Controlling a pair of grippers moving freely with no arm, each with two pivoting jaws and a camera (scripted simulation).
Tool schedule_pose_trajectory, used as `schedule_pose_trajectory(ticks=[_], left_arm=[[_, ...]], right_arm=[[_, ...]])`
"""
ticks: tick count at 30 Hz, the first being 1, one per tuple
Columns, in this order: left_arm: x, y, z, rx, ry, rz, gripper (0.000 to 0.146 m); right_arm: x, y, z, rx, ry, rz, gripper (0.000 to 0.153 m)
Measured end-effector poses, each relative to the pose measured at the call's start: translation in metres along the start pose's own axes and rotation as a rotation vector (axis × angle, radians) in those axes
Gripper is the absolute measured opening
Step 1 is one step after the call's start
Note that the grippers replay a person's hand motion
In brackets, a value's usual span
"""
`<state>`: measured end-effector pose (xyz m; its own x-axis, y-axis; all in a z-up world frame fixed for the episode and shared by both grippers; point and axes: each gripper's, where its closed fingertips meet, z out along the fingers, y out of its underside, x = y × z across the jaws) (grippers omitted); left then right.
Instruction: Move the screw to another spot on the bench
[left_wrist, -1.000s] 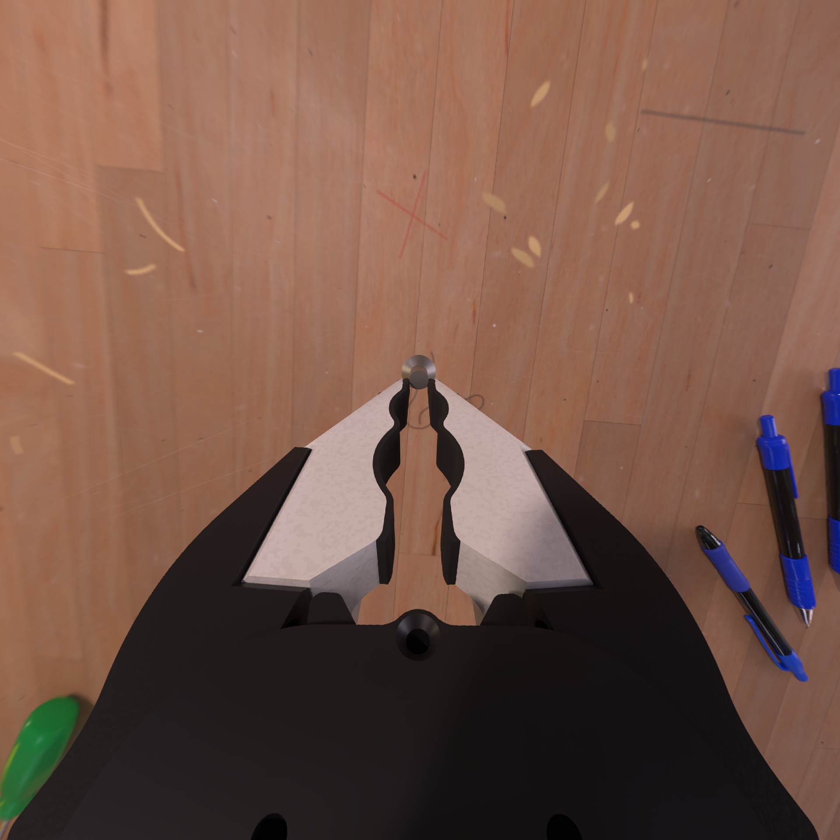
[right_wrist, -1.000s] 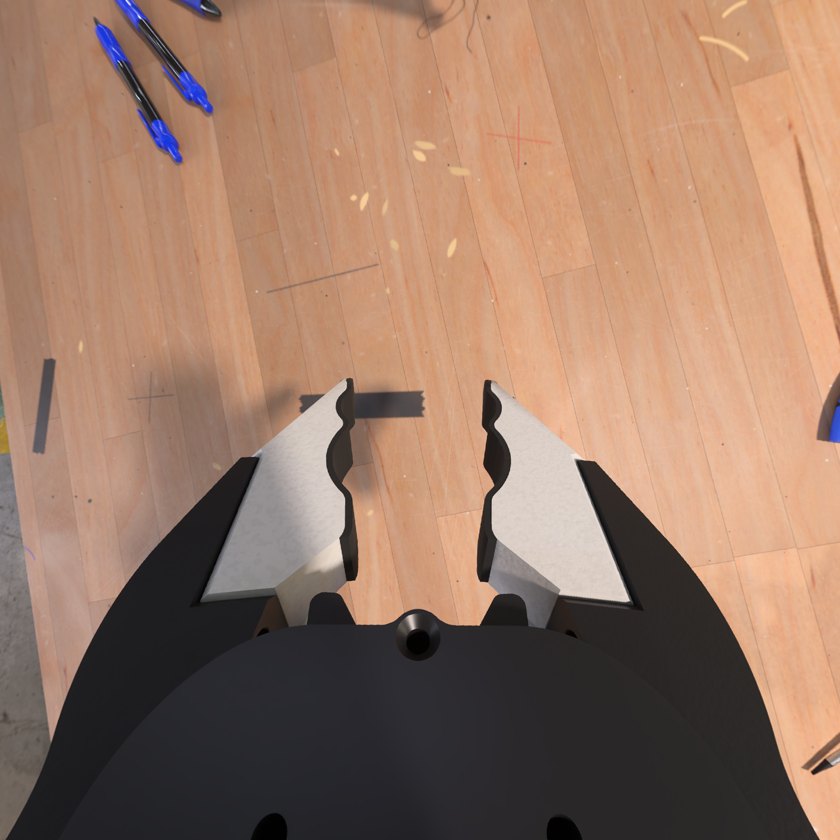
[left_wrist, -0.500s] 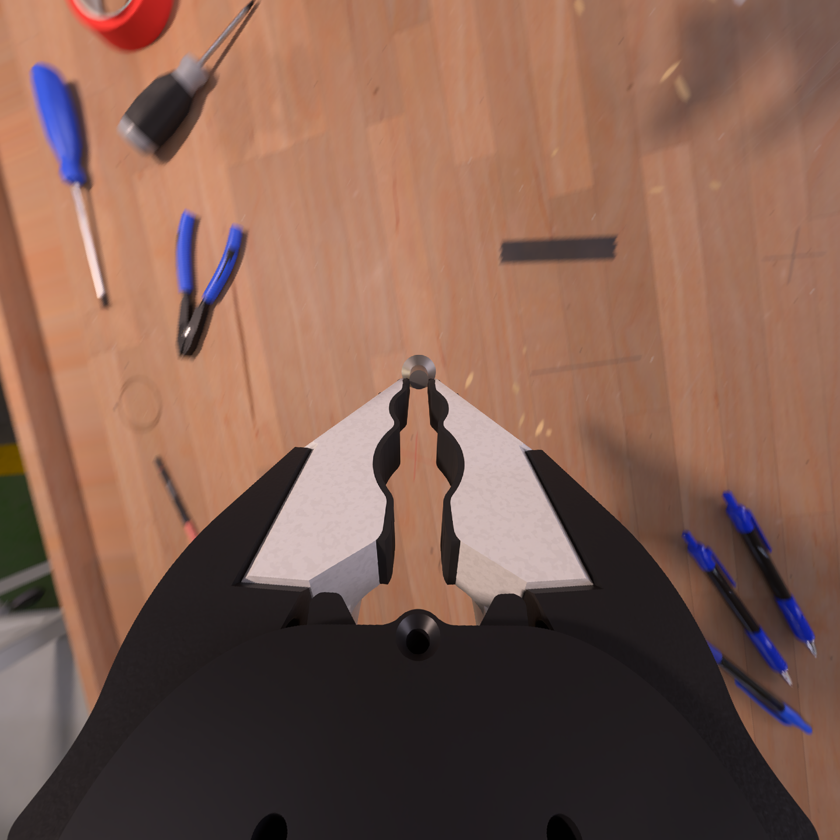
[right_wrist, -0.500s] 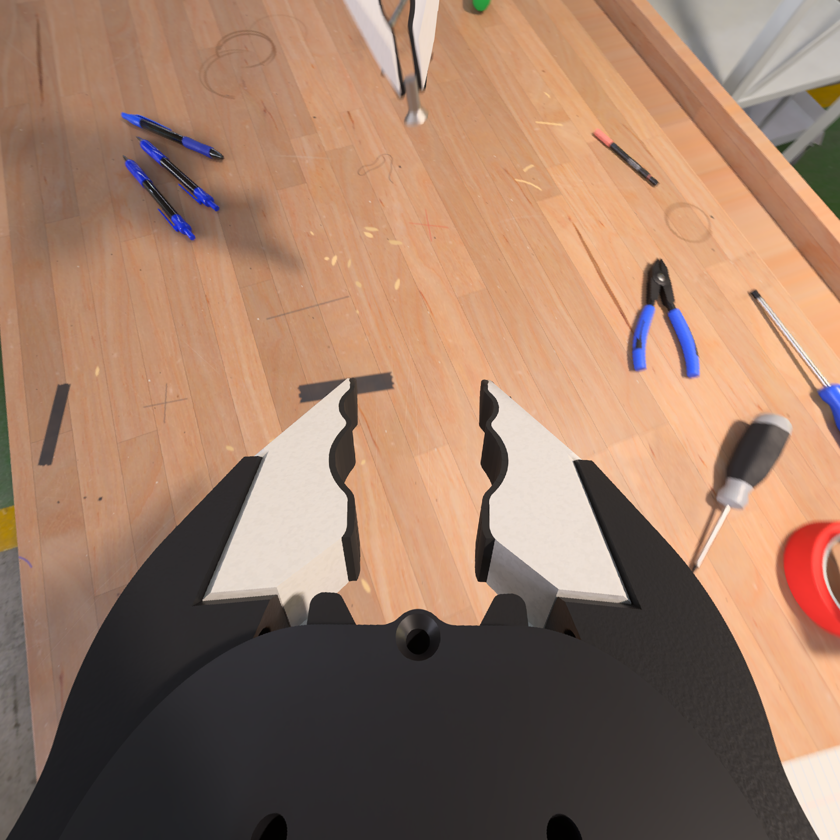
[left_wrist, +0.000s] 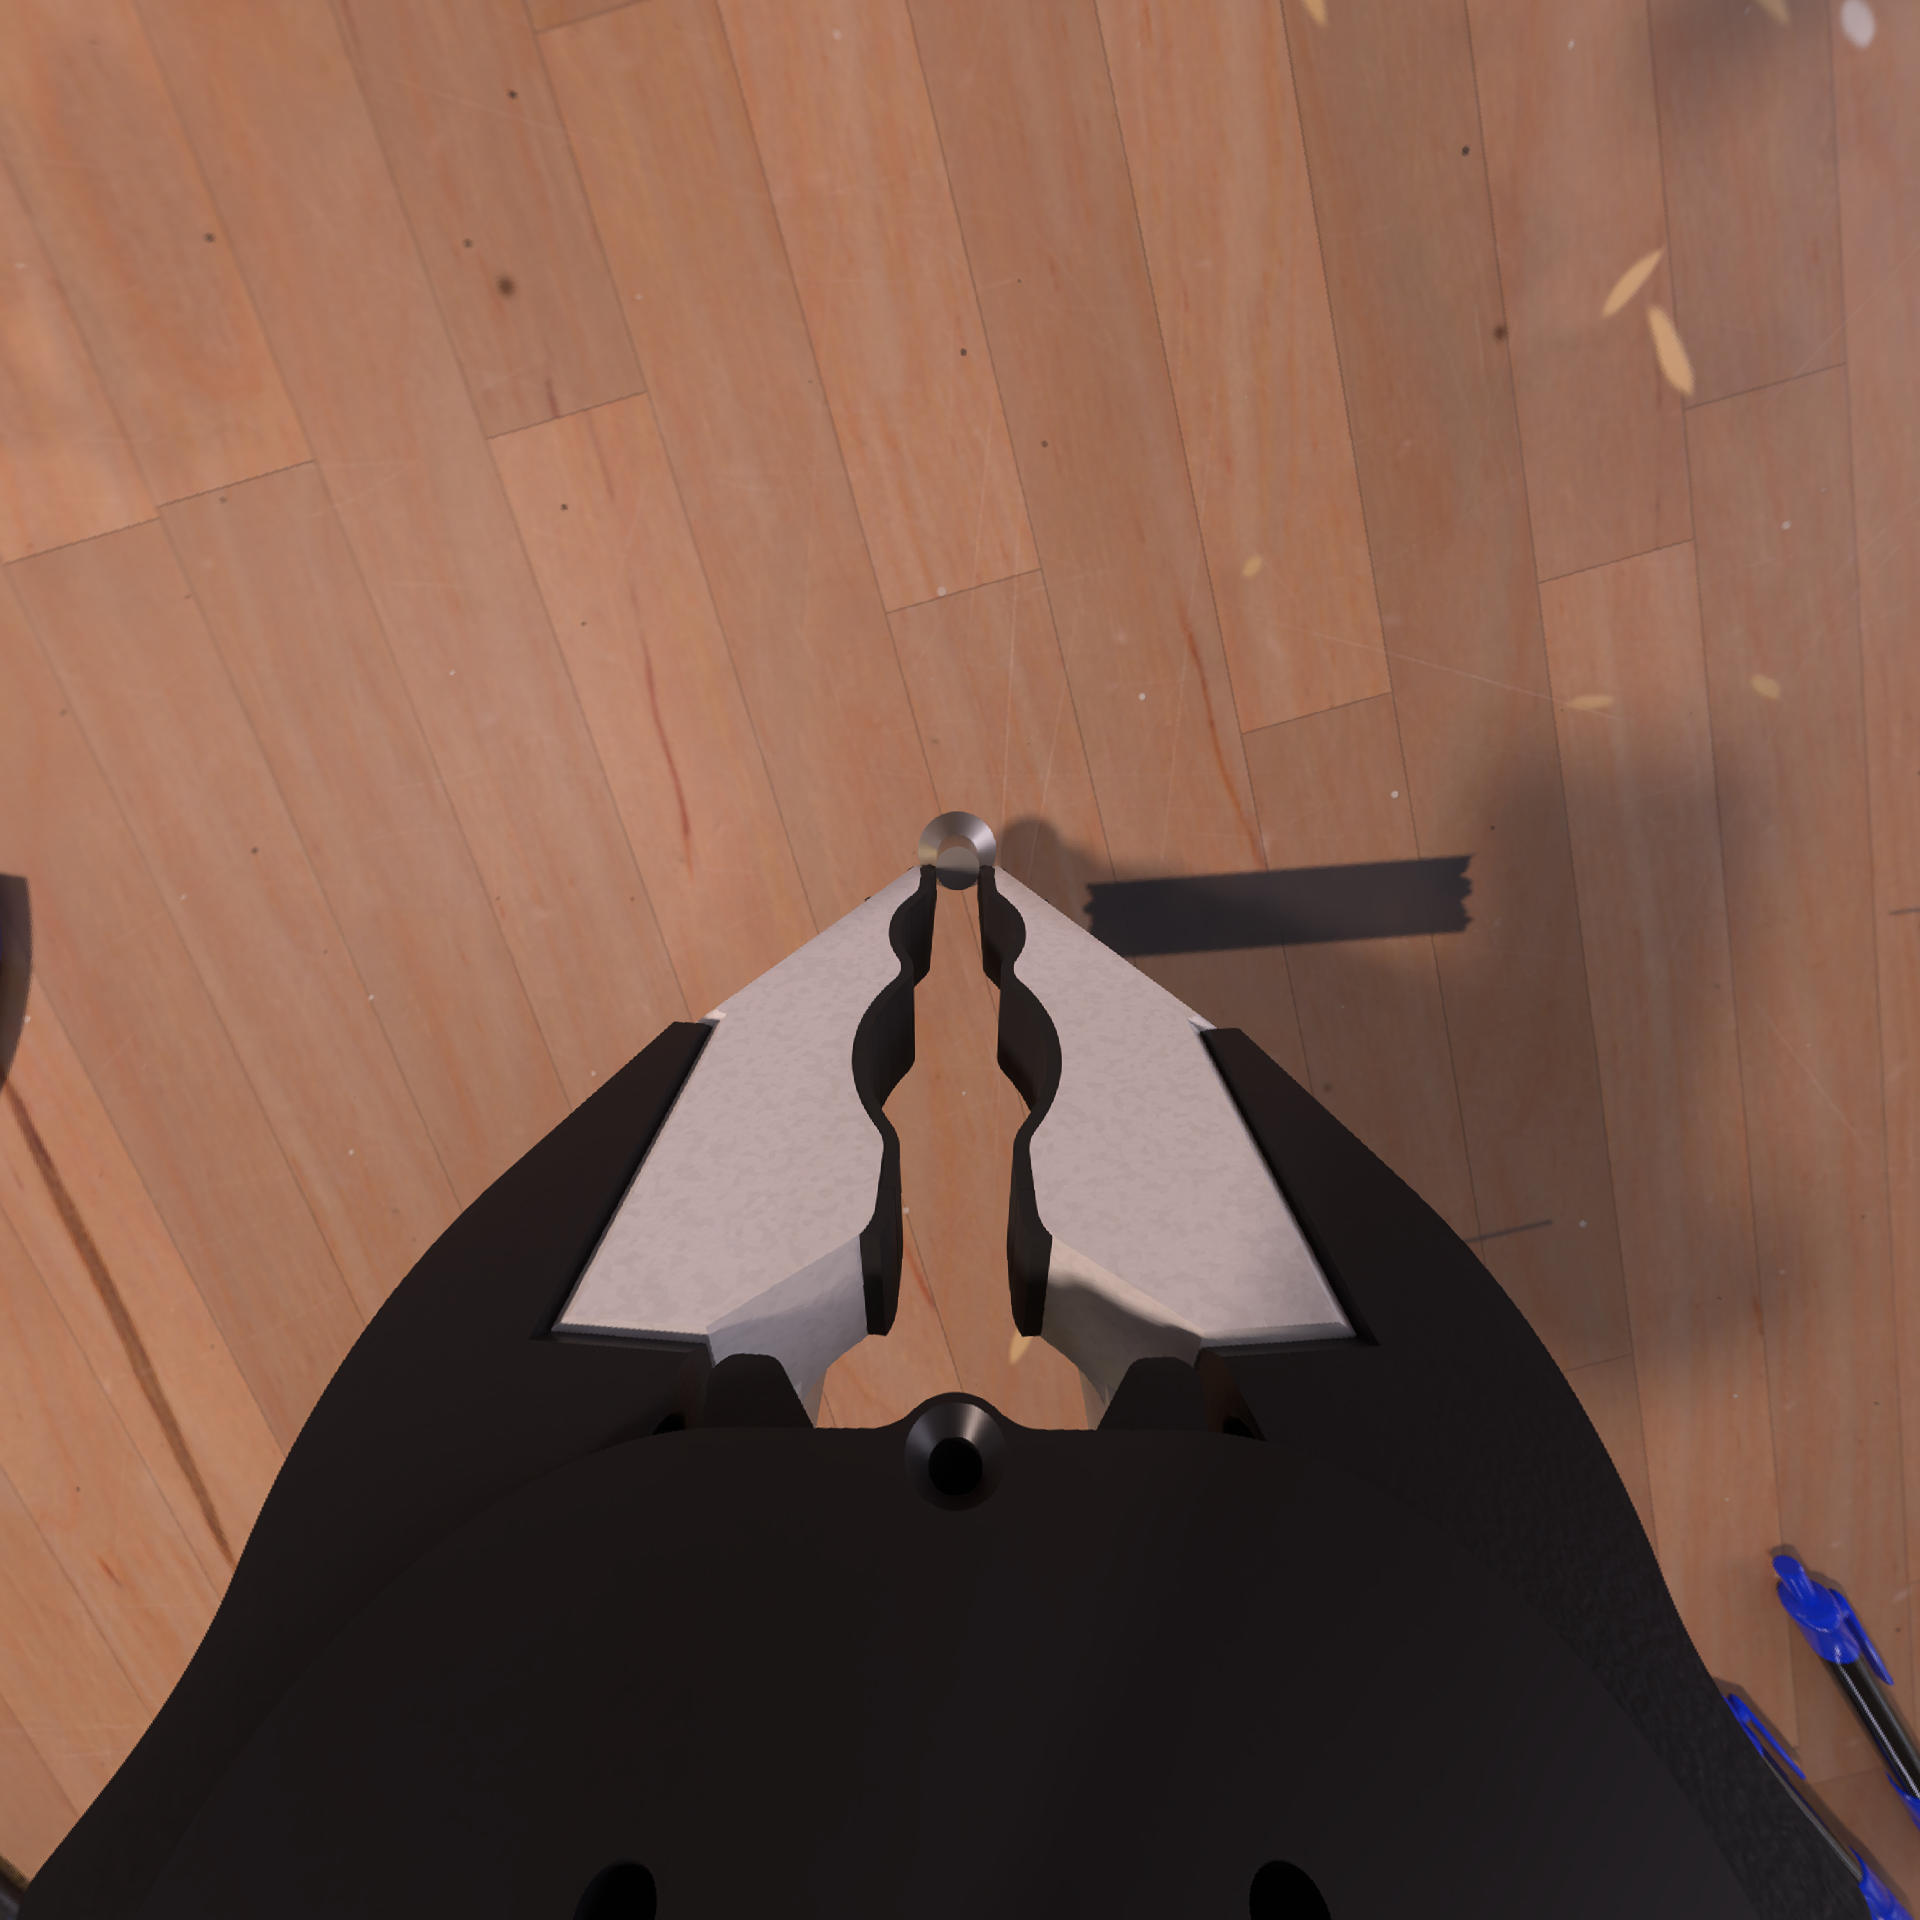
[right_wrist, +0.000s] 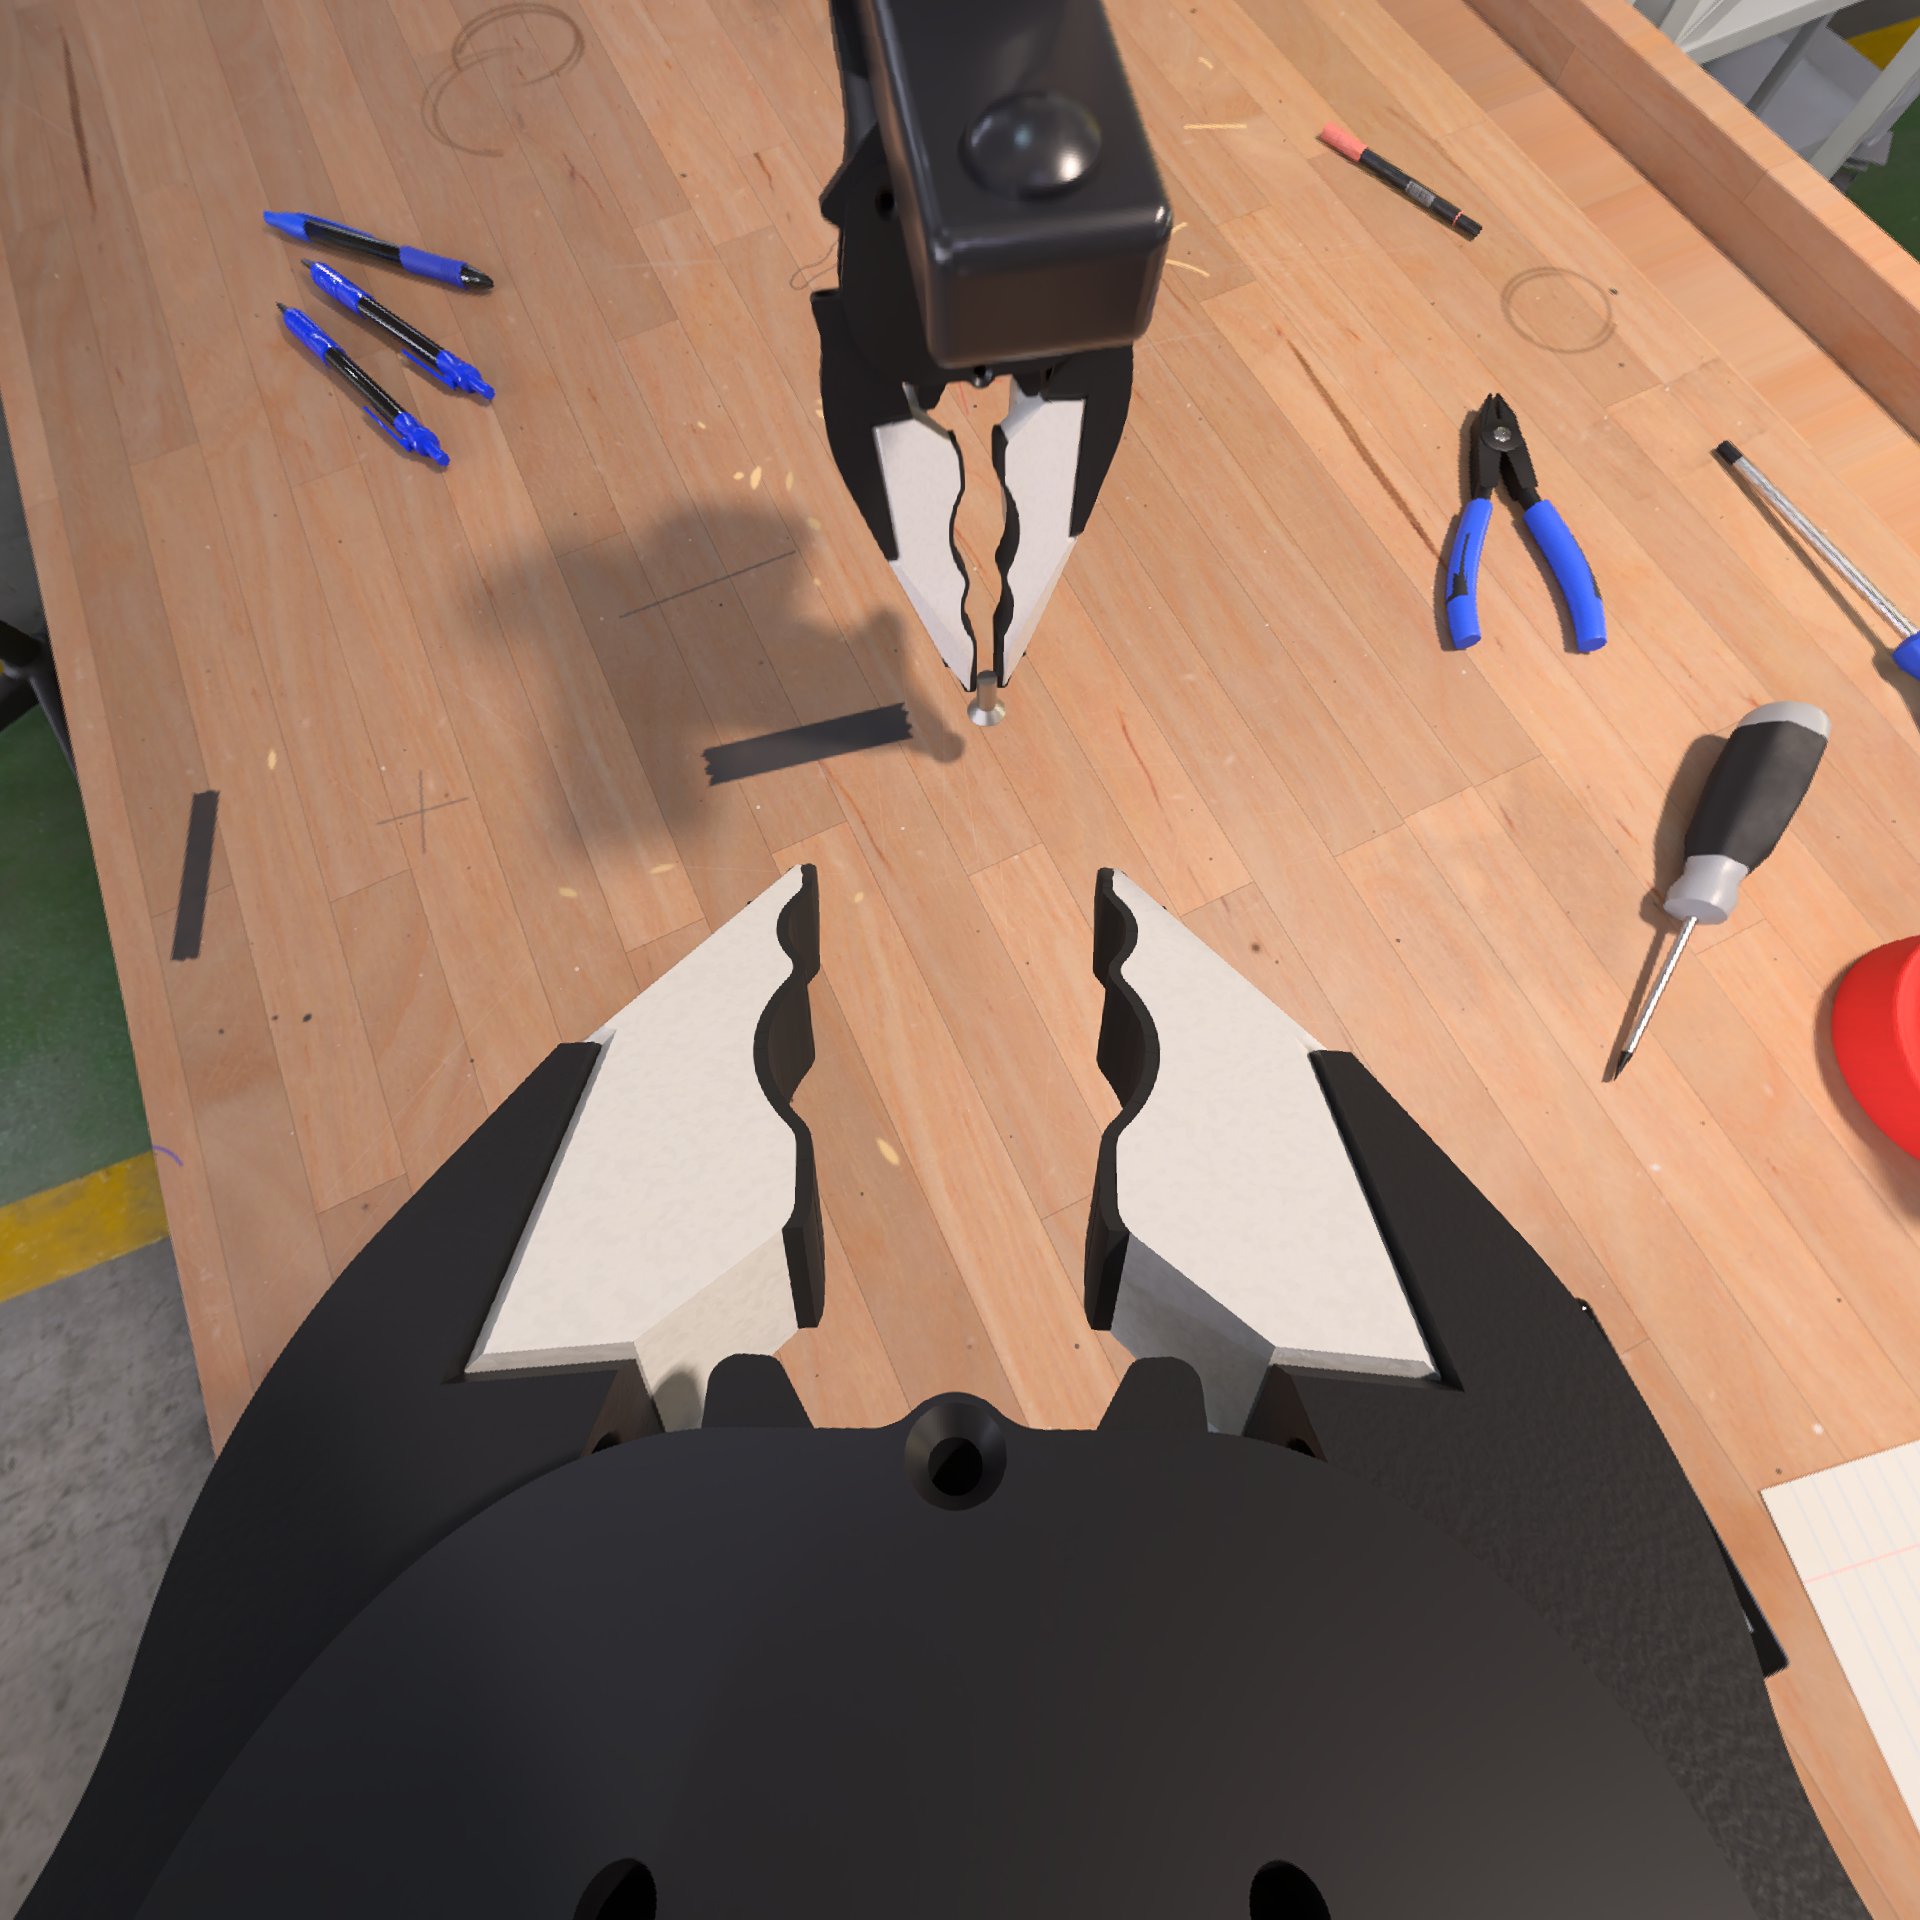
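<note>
My left gripper (left_wrist: 957, 881) is shut on a small silver screw (left_wrist: 957, 847), pinched at the fingertips with its round head pointing down at the wooden bench (left_wrist: 623, 520). In the right wrist view the left gripper (right_wrist: 985, 675) hangs vertically and the screw (right_wrist: 985, 707) is at or just above the bench, beside a strip of black tape (right_wrist: 805, 743). My right gripper (right_wrist: 954, 914) is open and empty, a little above the bench in front of the screw.
Black tape strip (left_wrist: 1278, 902) lies just right of the screw. Three blue pens (right_wrist: 379, 327) lie far left, blue-handled pliers (right_wrist: 1519, 525) and a black-handled screwdriver (right_wrist: 1730, 842) at right, a red tape roll (right_wrist: 1875, 1044) and notepad (right_wrist: 1860, 1590) at the right edge.
My left gripper carried the screw across the bench and came down low beside the black tape strip. My right gripper pulled back and tilted up, staying open.
</note>
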<state>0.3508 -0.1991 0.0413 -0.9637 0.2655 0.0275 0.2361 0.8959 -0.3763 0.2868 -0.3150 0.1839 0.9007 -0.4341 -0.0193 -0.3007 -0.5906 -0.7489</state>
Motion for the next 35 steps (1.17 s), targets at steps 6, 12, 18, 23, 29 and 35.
schedule_pose_trajectory(ticks=[6,12,18,23,29,35], left_arm=[[0.004,-0.001,0.015,-0.041,0.006,0.022,0.008],[0.008,0.005,0.027,-0.057,0.021,0.018,0.008],[0.007,0.003,0.019,-0.019,0.032,0.004,0.033],[-0.008,-0.012,-0.065,0.078,-0.064,-0.027,0.044],[-0.044,0.061,-0.191,-0.021,-0.36,-0.079,0.044],[-0.067,0.184,-0.201,-0.179,-0.36,-0.195,0.043]], right_arm=[[-0.002,0.006,-0.01,0.053,-0.033,0.014,0.052],[-0.002,0.01,-0.017,0.087,-0.035,0.023,0.051],[-0.005,0.01,-0.018,0.098,-0.067,0.019,0.05],[-0.009,0.011,-0.017,0.096,-0.079,0.011,0.05],[-0.012,0.004,-0.015,0.119,-0.107,-0.004,0.049],[-0.01,-0.004,-0.002,0.065,-0.101,-0.014,0.048]])
